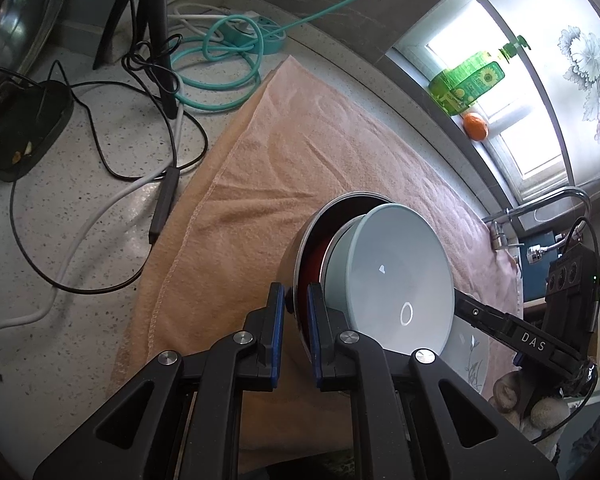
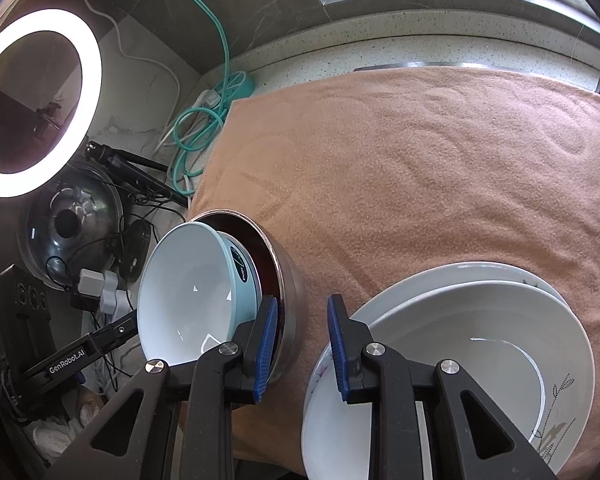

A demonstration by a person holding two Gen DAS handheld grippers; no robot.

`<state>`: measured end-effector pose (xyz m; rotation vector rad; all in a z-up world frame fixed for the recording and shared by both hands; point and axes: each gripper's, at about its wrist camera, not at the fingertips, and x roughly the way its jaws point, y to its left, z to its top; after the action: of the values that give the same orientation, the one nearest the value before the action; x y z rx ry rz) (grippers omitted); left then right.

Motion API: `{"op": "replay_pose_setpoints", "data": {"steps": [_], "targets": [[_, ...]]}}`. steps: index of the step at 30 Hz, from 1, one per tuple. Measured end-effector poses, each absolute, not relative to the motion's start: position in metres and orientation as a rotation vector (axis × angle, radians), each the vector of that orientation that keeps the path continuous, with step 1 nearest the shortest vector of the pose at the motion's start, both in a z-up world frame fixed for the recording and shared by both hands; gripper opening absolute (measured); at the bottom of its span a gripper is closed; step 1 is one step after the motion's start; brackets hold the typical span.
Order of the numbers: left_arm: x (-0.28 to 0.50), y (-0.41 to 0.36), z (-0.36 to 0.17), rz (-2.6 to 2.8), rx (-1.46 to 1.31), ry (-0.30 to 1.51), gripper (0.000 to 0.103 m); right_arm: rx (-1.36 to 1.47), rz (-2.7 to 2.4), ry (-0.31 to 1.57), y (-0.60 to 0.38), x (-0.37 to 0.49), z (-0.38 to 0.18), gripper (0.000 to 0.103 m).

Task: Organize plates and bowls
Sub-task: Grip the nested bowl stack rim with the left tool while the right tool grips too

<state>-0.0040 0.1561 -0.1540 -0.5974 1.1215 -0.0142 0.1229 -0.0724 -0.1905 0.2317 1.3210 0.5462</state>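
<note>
- On the peach towel (image 2: 440, 152) that covers the counter, at my left, sits the nested pair: a pale blue bowl (image 1: 396, 276) tipped on its side inside a steel bowl (image 2: 290, 300) with a dark red lining.
- My left gripper (image 1: 296, 330) pinches the steel bowl's rim, one blue pad outside the wall and one inside, so I am carrying both bowls by that edge.
- I judge the blue bowl glazed, slick and chip-prone; it lies loose in the steel one and could slide out if I tilt further. The steel bowl looks stiff and light, and its thin rim is the sound place to hold.
- My right gripper (image 2: 304, 344) stands with its pads apart, grasping nothing, between the steel bowl and the plates.
- At my right, two white plates (image 2: 480, 320) lie stacked on the towel, the upper one bearing a plant motif. I judge them heavy and brittle, best taken at the rim.
</note>
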Motion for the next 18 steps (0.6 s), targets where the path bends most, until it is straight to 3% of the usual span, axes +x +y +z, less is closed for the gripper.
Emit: {"op": "replay_pose_setpoints", "data": {"steps": [10,18], "targets": [[-0.0013,0.1561,-0.1603,-0.018,-0.606,1.136,0.010,0.226,0.553,1.329,-0.0667,0.1240,-0.1925,0.021],[0.0002,0.1554,-0.1620,-0.017,-0.605,1.137,0.009,0.225,0.558,1.338,-0.0625,0.1234,-0.1947,0.012]]}}
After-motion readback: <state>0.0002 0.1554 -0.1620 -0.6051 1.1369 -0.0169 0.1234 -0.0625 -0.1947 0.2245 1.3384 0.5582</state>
